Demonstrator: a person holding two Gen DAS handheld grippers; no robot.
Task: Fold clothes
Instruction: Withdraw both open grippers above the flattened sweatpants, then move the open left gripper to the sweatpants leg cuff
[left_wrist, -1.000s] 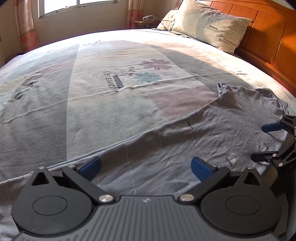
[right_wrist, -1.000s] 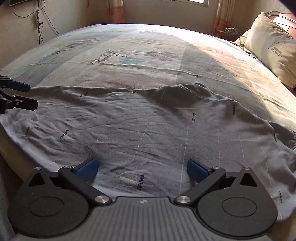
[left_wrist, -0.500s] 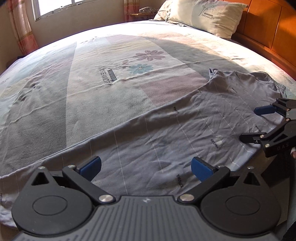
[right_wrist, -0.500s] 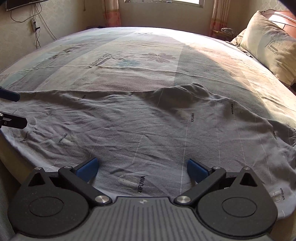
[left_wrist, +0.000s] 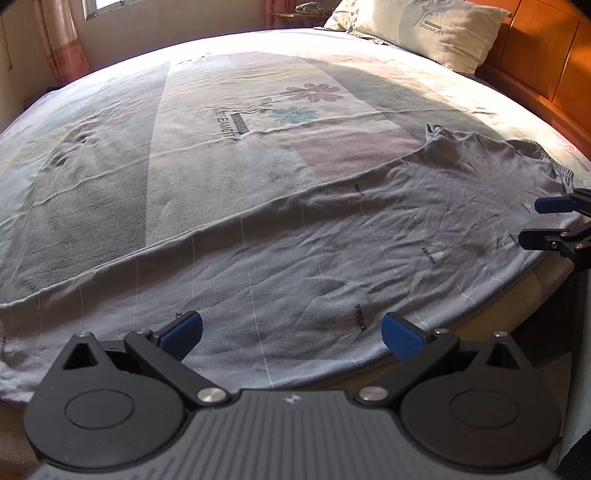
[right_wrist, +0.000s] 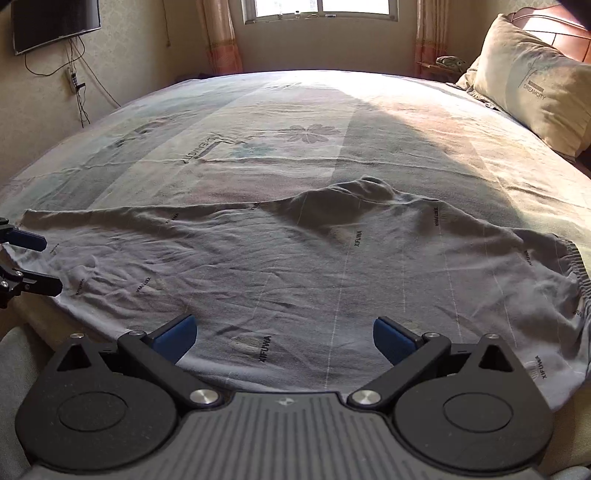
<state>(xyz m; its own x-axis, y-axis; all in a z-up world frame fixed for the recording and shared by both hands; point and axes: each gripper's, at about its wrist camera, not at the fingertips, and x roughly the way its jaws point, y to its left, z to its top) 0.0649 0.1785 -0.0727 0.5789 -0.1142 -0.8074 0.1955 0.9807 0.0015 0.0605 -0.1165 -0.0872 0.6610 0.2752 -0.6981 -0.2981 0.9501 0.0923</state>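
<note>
A grey garment (left_wrist: 332, 240) printed with "XIFUWA" lies spread flat along the near edge of the bed, its elastic waistband (right_wrist: 576, 266) at the right end. My left gripper (left_wrist: 291, 328) hangs open just above the garment's near hem, nothing between its blue pads. My right gripper (right_wrist: 284, 328) is open too, over the near hem of the garment (right_wrist: 295, 266) further right. The right gripper (left_wrist: 543, 221) also shows at the left wrist view's right edge. At the far left of the right wrist view is the left gripper (right_wrist: 37, 262).
The floral bedsheet (left_wrist: 221, 147) stretches far behind the garment. A pillow (left_wrist: 436, 33) leans on the wooden headboard (left_wrist: 546, 55) at the right. A window (right_wrist: 321, 7), a wall TV (right_wrist: 55, 26) and a bedside stand (right_wrist: 439, 68) lie beyond the bed.
Both grippers have drawn back toward the bed's near edge, so more of the garment and the mattress side show. Both stayed open and the garment lies as before.
</note>
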